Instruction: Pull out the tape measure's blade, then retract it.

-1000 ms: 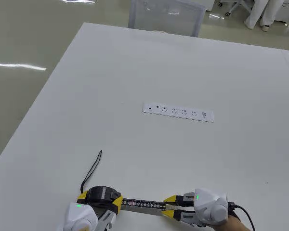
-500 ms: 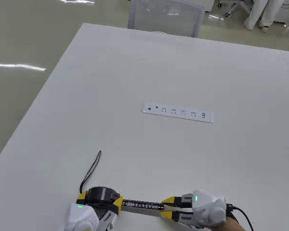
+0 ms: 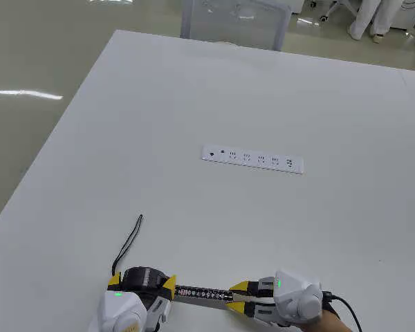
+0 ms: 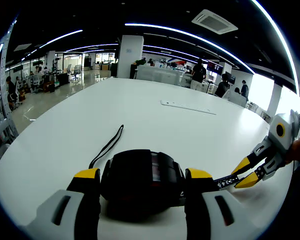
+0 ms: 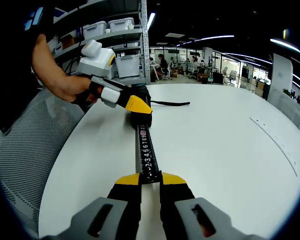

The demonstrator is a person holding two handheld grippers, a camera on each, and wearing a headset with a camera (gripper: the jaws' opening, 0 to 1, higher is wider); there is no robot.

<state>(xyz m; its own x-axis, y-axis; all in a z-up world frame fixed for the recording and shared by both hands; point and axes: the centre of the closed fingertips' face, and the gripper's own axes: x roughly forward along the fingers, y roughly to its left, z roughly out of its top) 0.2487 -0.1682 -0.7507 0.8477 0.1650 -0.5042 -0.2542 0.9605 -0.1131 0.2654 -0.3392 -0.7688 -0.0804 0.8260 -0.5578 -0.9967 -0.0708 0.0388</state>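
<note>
A black tape measure case (image 3: 142, 279) (image 4: 142, 178) lies near the table's front edge, and my left gripper (image 3: 142, 285) (image 4: 143, 175) is shut on it. Its black wrist strap (image 3: 127, 243) (image 4: 107, 146) trails away over the table. The blade (image 3: 202, 294) (image 5: 146, 149), black with printed numbers, runs a short way out to the right of the case. My right gripper (image 3: 236, 296) (image 5: 150, 179) is shut on the blade's end. In the right gripper view the case (image 5: 141, 119) sits at the blade's far end, between the left gripper's yellow fingertips (image 5: 138, 105).
A white power strip (image 3: 252, 159) (image 4: 188, 106) (image 5: 277, 141) lies mid-table, well beyond the grippers. The white table (image 3: 263, 97) stretches wide; its left edge drops to a shiny floor. A grey chair back (image 3: 234, 22) stands at the far edge. A person's legs (image 3: 365, 16) show at the top right.
The whole picture has shifted a little, so the camera moved. Both grippers keep their hold, and the blade's pulled-out length looks about the same.
</note>
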